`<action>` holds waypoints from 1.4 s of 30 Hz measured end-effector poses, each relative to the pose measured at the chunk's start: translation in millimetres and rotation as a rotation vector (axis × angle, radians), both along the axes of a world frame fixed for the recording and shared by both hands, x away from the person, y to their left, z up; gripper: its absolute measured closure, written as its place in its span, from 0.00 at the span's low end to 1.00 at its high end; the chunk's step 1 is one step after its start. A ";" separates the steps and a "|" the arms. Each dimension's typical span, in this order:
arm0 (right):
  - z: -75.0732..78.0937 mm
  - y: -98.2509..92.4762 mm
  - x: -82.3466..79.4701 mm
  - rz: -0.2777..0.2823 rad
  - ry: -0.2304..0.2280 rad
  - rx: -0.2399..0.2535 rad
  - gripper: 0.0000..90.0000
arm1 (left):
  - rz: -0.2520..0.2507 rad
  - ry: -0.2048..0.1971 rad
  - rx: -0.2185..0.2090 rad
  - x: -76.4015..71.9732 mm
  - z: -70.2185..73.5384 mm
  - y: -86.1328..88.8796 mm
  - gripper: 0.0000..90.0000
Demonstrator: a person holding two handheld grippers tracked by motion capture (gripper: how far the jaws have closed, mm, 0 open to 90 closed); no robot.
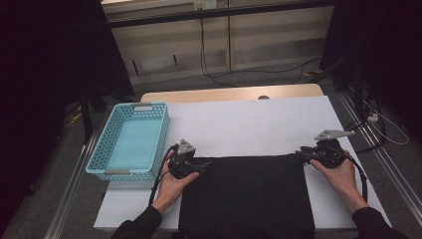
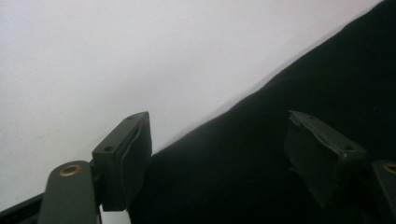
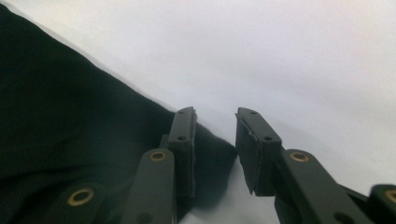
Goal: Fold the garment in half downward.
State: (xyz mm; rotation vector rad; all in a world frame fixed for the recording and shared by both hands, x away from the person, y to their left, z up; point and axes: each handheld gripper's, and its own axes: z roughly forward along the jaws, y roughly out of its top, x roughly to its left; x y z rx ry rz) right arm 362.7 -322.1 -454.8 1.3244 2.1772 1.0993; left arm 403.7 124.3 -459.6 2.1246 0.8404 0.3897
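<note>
Basket (image 1: 130, 142): one blue perforated basket sat at the left of the high view, on the table's left edge; you could see nothing inside it, only its pale floor.
Room at left: a narrow strip of white table (image 1: 249, 124) lay between the basket and your left gripper.
Left gripper (image 1: 201, 168): you held it at the cloth's upper-left corner, lower centre-left of the high view. In the left gripper view its jaws stood wide apart, one over white table, the other over the cloth edge, gripping nothing.
Cloth (image 1: 246, 194): one black cloth lay flat at the lower centre of the high view, its near edge reaching the table's front edge.
Open room: the white surface above the cloth stayed bare up to the far wooden edge.
Right gripper (image 1: 302, 152): you held it at the cloth's upper-right corner. In the right gripper view (image 3: 215, 140) the jaws stood slightly apart, the cloth corner lying between them, the pads not pressing on it.
Count: two grippers, one cloth, one basket.
Room at right: a white margin ran beside your right hand (image 1: 343, 174).
</note>
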 end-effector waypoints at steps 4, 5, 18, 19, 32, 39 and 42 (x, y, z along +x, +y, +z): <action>-6.0 3.0 7.6 0.033 0.016 0.001 0.70 | -0.009 -0.008 -0.009 -1.5 0.9 -0.6 0.22; -7.4 4.3 8.5 0.041 0.025 -0.006 0.68 | -0.008 -0.005 -0.013 -1.6 1.7 0.1 0.21; -9.5 12.9 8.1 0.096 0.074 -0.059 0.71 | 0.011 -0.009 -0.028 1.5 1.9 0.4 0.20; -8.9 12.5 7.5 0.102 0.084 -0.052 0.78 | 0.011 -0.006 -0.027 2.1 1.5 0.2 0.20; -4.6 6.6 6.9 -0.004 0.074 -0.051 0.97 | 0.074 0.057 -0.091 24.1 0.9 2.9 0.27; -2.1 -4.3 7.8 -0.057 0.065 -0.053 0.97 | 0.075 0.069 -0.073 26.4 0.0 6.6 0.39; -2.0 -8.8 7.8 -0.079 0.063 -0.050 0.97 | 0.066 0.065 -0.046 26.2 -1.6 5.7 0.43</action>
